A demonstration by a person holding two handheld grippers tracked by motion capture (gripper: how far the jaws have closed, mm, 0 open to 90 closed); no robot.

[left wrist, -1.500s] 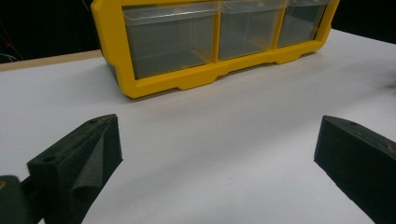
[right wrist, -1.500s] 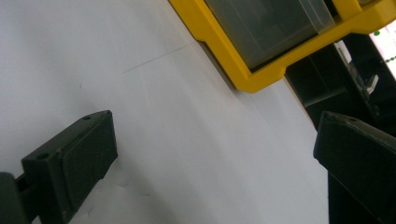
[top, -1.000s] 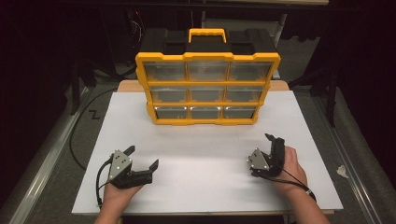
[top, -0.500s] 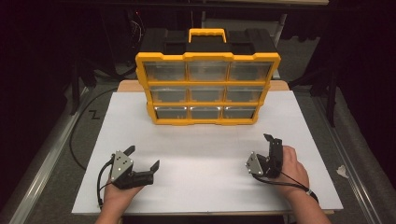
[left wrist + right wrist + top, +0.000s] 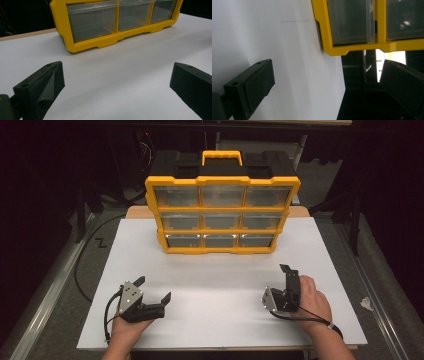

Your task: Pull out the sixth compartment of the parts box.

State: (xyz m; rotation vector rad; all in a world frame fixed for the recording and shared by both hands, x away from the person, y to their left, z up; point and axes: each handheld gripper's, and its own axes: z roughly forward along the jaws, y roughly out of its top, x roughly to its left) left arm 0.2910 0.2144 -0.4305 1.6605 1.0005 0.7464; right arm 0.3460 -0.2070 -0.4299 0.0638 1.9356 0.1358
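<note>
The right tongs [image 5: 284, 282] have drifted back toward the counter [image 5: 220, 270] edge, both tongs released and empty, left tongs [image 5: 152, 289] unmoved, organiser [image 5: 222, 215] untouched

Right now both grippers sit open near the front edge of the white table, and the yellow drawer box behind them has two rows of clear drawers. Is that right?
Not quite. The yellow drawer box has three rows of clear drawers, three to a row, as the high view shows. The rest holds: the left gripper and the right gripper are both open, near the front edge of the white table.
</note>
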